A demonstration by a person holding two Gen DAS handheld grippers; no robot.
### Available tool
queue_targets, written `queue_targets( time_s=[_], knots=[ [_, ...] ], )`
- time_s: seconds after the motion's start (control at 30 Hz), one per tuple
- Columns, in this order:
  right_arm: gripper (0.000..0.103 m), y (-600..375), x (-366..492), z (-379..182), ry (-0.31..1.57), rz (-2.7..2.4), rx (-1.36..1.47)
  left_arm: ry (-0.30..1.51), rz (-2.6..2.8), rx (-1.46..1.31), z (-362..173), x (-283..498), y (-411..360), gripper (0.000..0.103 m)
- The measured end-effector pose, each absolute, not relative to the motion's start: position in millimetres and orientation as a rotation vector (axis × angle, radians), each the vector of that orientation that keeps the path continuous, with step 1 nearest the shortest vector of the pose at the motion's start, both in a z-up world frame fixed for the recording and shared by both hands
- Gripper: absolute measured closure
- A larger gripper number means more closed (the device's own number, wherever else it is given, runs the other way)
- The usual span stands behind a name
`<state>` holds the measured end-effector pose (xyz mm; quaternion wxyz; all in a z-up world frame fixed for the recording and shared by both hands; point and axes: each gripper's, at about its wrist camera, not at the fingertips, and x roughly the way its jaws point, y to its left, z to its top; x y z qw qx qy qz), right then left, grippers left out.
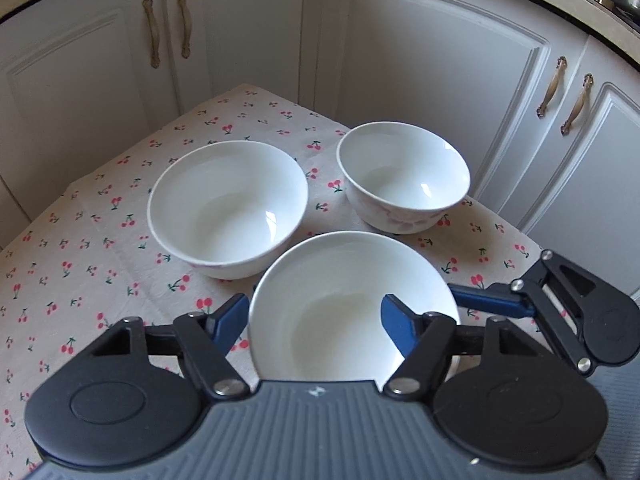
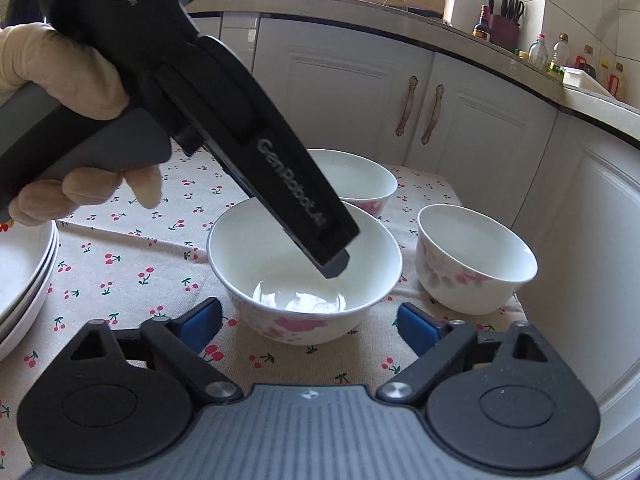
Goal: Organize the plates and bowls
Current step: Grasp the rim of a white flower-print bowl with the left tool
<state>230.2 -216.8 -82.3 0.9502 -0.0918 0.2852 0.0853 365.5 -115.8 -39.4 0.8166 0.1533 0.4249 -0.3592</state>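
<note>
Three white bowls with pink flowers stand on the cherry-print cloth point(image 1: 100, 240). My left gripper point(image 1: 316, 312) hangs over the nearest bowl point(image 1: 352, 280). Its left pad point(image 1: 232, 318) is just outside the rim and its right pad point(image 1: 400, 324) is inside, with a wide gap between them, so it is open. The right wrist view shows its fingertip point(image 2: 334, 264) dipping into that same bowl point(image 2: 276, 248). My right gripper point(image 2: 312, 326) is open, its pads flanking the bowl's near side without touching. Two more bowls point(image 1: 228, 208) point(image 1: 404, 176) stand behind.
A stack of white plates point(image 2: 24, 280) sits at the left edge of the cloth. A gloved hand point(image 2: 60, 80) holds the left gripper. White cabinet doors point(image 1: 440, 60) close in behind and to the right. Bottles line the counter point(image 2: 560, 56) above.
</note>
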Motion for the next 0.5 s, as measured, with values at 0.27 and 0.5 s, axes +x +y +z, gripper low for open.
queue_targets(
  time_s=[0.27, 0.5],
  knots=[
    [0.015, -218.9, 229.6, -83.7, 0.567, 0.189, -0.193, 0.912, -0.776, 0.317, -41.7, 370.9, -120.5, 0.034],
    [0.017, -215.1, 228.3, -82.9, 0.554, 0.194, -0.230, 0.908, -0.778, 0.307, -41.1, 369.5, -118.5, 0.034]
  ],
)
